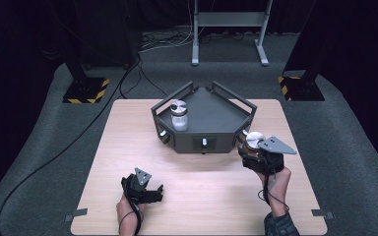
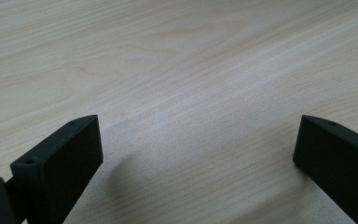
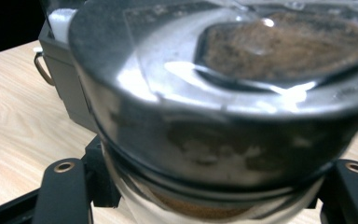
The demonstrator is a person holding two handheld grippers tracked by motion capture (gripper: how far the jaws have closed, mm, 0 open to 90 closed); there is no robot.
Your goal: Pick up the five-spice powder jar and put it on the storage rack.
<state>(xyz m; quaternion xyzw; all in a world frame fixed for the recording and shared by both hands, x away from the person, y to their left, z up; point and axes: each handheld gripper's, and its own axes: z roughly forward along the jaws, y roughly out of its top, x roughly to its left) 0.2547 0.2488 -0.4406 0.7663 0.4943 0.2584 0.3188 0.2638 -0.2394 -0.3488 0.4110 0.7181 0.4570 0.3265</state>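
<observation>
The right tool is clamped around a jar with a metal lid, its two black jaws pressing the glass just under the lid's rim, as the right gripper view shows; the contents look brown, though the picture is too blurred and close to say more. In the high view this jar sits in the grip just off the right front corner of the dark grey tray, above the bench rather than on it, as far as I can judge. The left tool rests near the bench's front edge, left of the middle, its jaws spread wide with bare wood between them. A second jar, holding something white, stands inside the tray at its left side. The likely step is carrying the held jar over the tray's wall and setting it down inside. The risks follow from the grip and the path: the pads hold smooth glass close to the top, so a tilt could let the jar slip or swing; its base could clip the tray's raised rail if lifted too little; and a careless placement could knock the white-filled jar.
</observation>
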